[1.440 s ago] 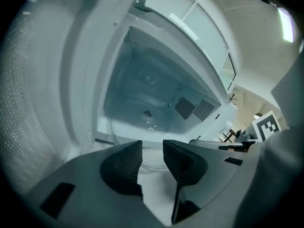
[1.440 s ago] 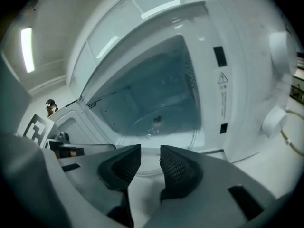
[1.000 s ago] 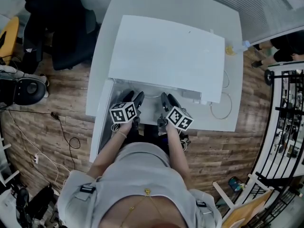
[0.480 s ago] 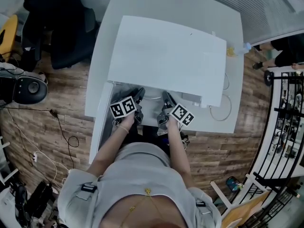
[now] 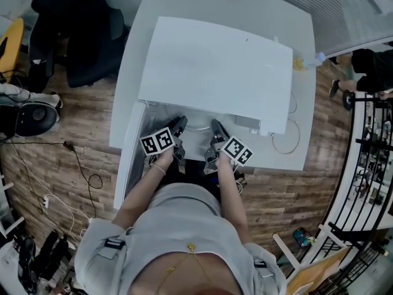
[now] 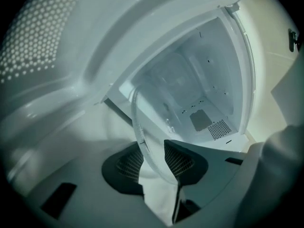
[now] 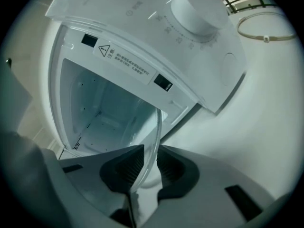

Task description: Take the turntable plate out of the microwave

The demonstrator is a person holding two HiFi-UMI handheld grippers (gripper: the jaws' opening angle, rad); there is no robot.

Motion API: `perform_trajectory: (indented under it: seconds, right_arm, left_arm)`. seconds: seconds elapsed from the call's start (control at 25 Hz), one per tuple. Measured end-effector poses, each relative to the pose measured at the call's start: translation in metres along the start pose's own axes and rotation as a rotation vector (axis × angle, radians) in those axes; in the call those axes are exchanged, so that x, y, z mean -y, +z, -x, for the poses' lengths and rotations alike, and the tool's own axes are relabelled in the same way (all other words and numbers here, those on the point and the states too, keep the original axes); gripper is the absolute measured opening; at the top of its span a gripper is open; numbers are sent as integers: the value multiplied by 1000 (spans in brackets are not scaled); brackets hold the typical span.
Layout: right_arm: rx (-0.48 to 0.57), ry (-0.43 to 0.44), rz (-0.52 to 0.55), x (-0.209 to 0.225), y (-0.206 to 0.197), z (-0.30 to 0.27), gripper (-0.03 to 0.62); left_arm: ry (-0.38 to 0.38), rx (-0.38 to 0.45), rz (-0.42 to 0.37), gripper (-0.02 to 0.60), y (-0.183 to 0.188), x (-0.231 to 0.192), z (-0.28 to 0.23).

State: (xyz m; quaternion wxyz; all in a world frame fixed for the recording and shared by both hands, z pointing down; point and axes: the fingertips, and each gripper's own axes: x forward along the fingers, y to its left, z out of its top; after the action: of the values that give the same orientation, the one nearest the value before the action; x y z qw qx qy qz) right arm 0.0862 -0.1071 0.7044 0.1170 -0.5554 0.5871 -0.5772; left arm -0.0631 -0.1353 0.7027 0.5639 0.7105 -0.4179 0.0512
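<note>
The white microwave stands on a white table with its door swung open to the left. The clear glass turntable plate lies at the mouth of the cavity. Both grippers reach in from the front, one at each side of the plate. My left gripper has the plate's rim between its pads. Its jaws have just been closing onto the glass. My right gripper has also just been closing, and its pads pinch the plate's opposite edge. The cavity behind is bare.
The round control dial sits on the microwave's front panel to the right of the opening. A cable loop lies on the table at the right. A dark chair stands to the left, a metal rack to the right.
Both marker cubes have rolled while the hands stayed at the microwave's mouth. The black fingers stand closer together than a second ago.
</note>
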Motion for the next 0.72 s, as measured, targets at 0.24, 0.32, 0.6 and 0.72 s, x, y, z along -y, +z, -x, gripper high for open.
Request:
perform_trajectory:
  seconds: [0.24,0.32,0.6,0.72]
  right_arm:
    - [2,18,-14,-2,-7,13,86]
    - [-3,15,-20,0,-12,18,87]
    - [-2,29,12,-1,-11,24,84]
    - [-4,31,15,-1,-10,25,81]
  left_arm:
    - [-9,8,-4,149,-8,1,12]
    - [-4,4,-1,149,-14,0,17]
    - [-48,27,30,159,-22,-2,16]
    - [-97,75,114,183,-11,4,9]
